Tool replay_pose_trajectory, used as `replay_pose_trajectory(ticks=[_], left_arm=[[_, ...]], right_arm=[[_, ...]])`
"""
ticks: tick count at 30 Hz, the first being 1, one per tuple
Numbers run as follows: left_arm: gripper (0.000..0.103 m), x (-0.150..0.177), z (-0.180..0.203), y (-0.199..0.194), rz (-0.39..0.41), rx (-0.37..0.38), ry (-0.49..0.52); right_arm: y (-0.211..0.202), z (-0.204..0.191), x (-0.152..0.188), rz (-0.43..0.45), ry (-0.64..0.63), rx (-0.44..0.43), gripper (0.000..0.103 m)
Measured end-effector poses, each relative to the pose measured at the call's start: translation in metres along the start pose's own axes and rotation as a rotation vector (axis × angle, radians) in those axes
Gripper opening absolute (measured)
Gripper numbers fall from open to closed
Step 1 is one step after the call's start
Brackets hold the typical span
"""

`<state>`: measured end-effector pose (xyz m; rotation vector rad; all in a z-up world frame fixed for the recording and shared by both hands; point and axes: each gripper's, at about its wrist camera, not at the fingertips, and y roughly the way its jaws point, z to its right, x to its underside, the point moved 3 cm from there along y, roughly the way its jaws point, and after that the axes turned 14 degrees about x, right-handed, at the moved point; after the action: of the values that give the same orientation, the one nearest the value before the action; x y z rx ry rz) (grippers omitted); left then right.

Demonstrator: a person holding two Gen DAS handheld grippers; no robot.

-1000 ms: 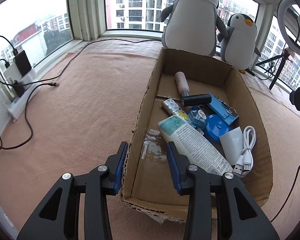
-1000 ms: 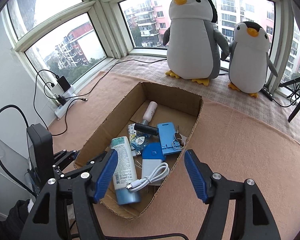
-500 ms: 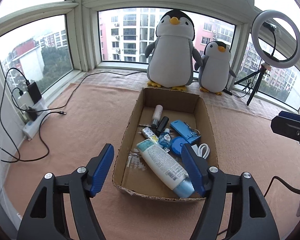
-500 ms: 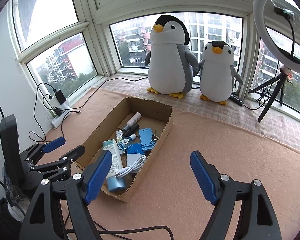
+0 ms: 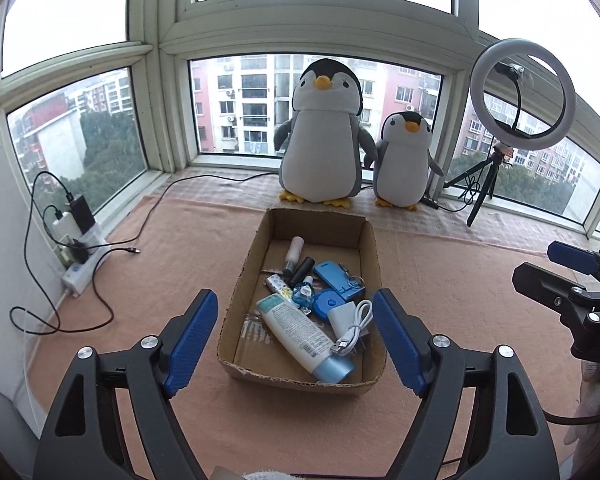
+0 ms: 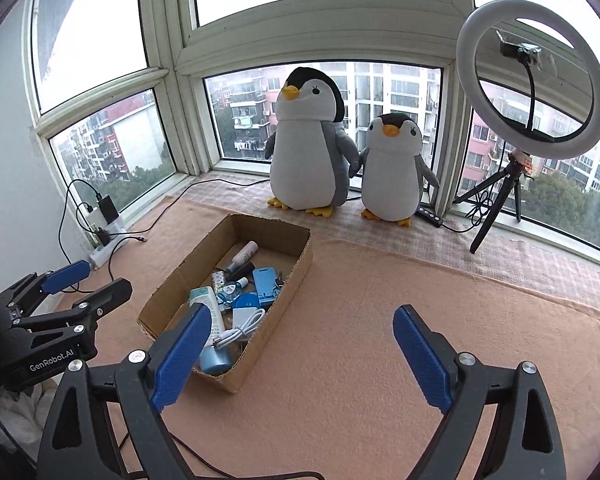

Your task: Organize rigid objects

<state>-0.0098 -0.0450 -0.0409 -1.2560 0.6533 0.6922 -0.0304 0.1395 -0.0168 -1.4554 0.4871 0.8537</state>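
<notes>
both hand-held grippers farther from box (image 5: pixel 300 376)

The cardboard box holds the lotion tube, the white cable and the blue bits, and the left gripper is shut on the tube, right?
Not quite. The left gripper is open and holds nothing, as the left wrist view shows. The lotion tube, white cable and blue bits do lie in the cardboard box.

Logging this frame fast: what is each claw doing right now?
Left claw: open, holding nothing.
Right claw: open, holding nothing.
</notes>
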Motion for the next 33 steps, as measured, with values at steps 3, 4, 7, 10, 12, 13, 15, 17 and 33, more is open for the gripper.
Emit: replay_pose_trajectory(ticks=[3, 4, 7, 10, 12, 13, 15, 17, 33], left_arm=[[0.082, 0.0009, 0.003, -0.0037, 0.001, 0.0, 0.004], [0.082, 0.001, 0.0042, -0.0051, 0.001, 0.0, 0.005], [0.082, 0.0016, 0.0062, -0.0074, 0.004, 0.001, 0.007], [0.082, 0.0008, 0.0058, -0.0086, 0.007, 0.0, 0.008], [0.082, 0.0006, 0.006, -0.0086, 0.007, 0.0, 0.007], [0.082, 0.0007, 0.0061, -0.0085, 0.006, 0.0, 0.007], [0.082, 0.001, 0.0059, -0.0091, 0.006, 0.0, 0.005], [0.082, 0.0012, 0.0068, -0.0095, 0.005, 0.002, 0.005], [0.082, 0.0019, 0.0093, -0.009, 0.0, 0.013, 0.006]], right_arm=[[-0.0043, -0.001, 0.0016, 0.007, -0.004, 0.005, 0.09], [-0.0051, -0.0014, 0.0022, 0.007, -0.003, 0.002, 0.091], [-0.0058, -0.0032, 0.0024, 0.008, -0.008, 0.003, 0.091], [-0.0065, -0.0029, 0.0033, 0.009, -0.009, 0.004, 0.091], [-0.0066, -0.0026, 0.0034, 0.01, -0.008, 0.005, 0.091], [-0.0066, -0.0025, 0.0034, 0.009, -0.008, 0.005, 0.091], [-0.0064, -0.0024, 0.0038, 0.007, -0.008, 0.007, 0.091], [-0.0052, -0.0013, 0.0042, 0.004, -0.007, 0.007, 0.091], [-0.0003, 0.0021, 0.0069, -0.013, -0.002, 0.019, 0.092]])
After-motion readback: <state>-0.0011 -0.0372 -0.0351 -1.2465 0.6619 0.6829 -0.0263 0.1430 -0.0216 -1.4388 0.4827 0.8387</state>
